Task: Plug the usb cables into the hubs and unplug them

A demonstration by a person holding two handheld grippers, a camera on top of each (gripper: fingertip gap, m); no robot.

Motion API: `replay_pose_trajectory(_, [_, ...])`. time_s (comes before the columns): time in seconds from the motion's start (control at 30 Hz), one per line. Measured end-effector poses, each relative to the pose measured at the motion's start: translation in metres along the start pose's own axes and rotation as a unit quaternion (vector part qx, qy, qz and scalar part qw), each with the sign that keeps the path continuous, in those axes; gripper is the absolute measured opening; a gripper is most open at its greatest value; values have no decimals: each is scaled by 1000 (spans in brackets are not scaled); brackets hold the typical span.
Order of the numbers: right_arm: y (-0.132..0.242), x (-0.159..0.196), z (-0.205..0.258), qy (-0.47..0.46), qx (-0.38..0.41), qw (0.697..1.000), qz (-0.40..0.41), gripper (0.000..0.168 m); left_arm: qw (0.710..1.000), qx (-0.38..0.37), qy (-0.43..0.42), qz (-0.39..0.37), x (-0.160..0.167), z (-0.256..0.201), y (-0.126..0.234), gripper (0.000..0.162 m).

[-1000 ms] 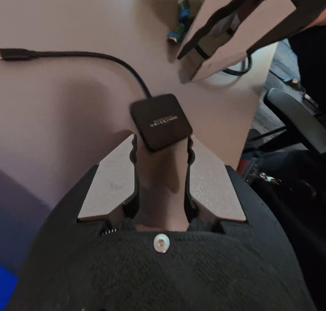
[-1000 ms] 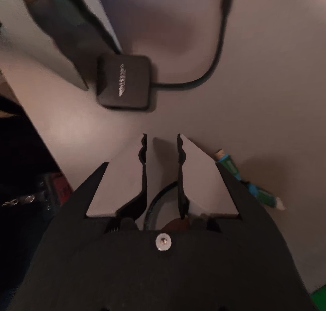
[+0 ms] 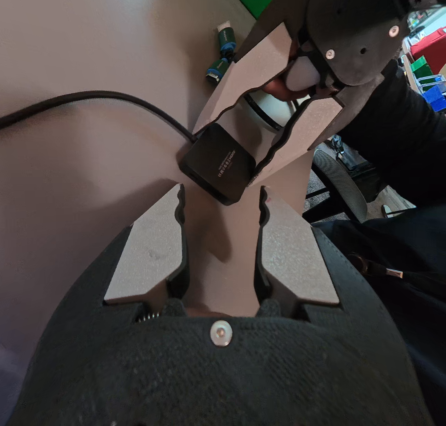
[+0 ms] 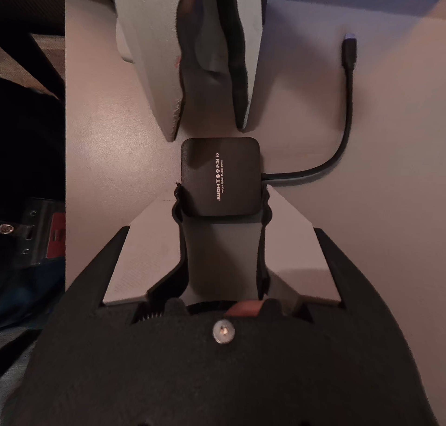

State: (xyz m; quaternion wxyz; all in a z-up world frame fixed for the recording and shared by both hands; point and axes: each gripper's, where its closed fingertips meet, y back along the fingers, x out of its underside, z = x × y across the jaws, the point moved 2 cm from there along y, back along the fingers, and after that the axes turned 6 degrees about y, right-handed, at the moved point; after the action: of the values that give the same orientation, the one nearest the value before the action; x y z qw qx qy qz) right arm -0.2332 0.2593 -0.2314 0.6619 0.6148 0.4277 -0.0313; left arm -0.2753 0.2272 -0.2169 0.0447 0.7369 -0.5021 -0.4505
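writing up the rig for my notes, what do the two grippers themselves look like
Both match: the left gripper and right gripper each have a textured black body, one silver screw at centre, a small coil spring, and two pale grey wedge fingers with wavy black inner edges.

The black adapter box [image 4: 220, 176] now sits flipped, gripped between the right gripper [image 4: 220, 192] fingers; the left gripper [image 3: 220, 192] has let go, jaws apart just short of it.
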Motion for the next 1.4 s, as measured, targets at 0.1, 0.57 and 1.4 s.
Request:
replay_pose_trajectory(0.1, [10, -8, -1, 12, 16, 999, -28, 63, 1000, -8, -1, -5, -2, 2, 1, 62])
replay_pose_trajectory(0.57, [84, -47, -12, 49, 108, 980, -162, 0, 962, 223, 124, -99, -49, -32, -14, 55])
replay_pose_trajectory(1.4, [51, 94, -162, -300, 147, 929, 161, 87, 985, 133, 51, -101, -52, -14, -17, 50])
